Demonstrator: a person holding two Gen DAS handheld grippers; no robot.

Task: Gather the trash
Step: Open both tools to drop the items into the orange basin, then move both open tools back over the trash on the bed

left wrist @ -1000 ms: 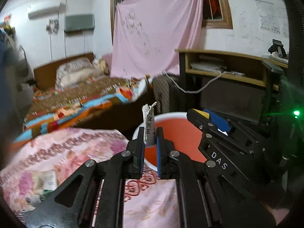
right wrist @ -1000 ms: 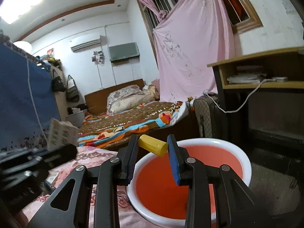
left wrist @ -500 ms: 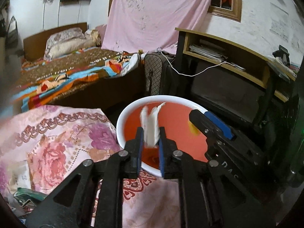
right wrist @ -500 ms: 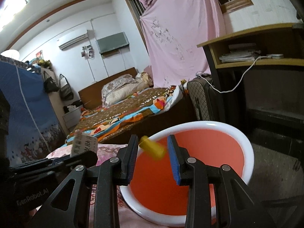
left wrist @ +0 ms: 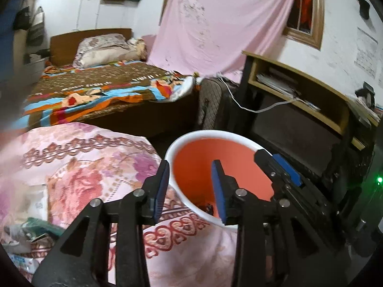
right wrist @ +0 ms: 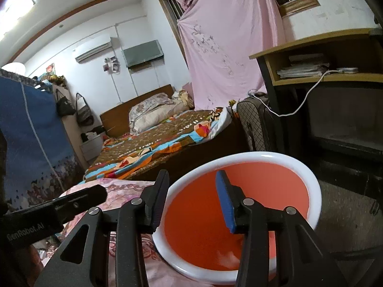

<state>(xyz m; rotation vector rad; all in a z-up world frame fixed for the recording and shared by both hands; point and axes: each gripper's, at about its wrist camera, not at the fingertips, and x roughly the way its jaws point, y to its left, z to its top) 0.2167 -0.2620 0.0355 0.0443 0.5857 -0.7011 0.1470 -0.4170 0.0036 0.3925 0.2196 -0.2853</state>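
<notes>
Since the earlier frames the white paper scrap has left the left gripper [left wrist: 190, 184] and the yellow cap has left the right gripper [right wrist: 191, 198]; both sets of jaws have just been opening, and now nothing lies between either pair of blue pads.

In the left wrist view the left gripper's jaws stand partly apart, gapped over the near rim of the orange basin [left wrist: 182, 143], whose white lip runs from about 9 o'clock round to 1 o'clock of the fingertips. Small dark bits lie low inside the basin, near its bottom wall, at about 6 o'clock between the pads; what they are cannot be told. The right gripper enters this view at 3 o'clock, reaching over the basin's far side with its jaws empty.

In the right wrist view the right gripper hangs above the basin's mouth, jaws moderately apart. A pale blurred shape shows low on the inner wall at about 5 o'clock of the fingertips; it is too smeared to name. The left gripper's black body lies at 9 o'clock.

The flowered pink cloth [left wrist: 79, 167] covers the surface at 9 o'clock of the basin, touching its rim. Crumpled wrappers [left wrist: 26, 234] rest on the cloth at 8 o'clock in the left view.
</notes>
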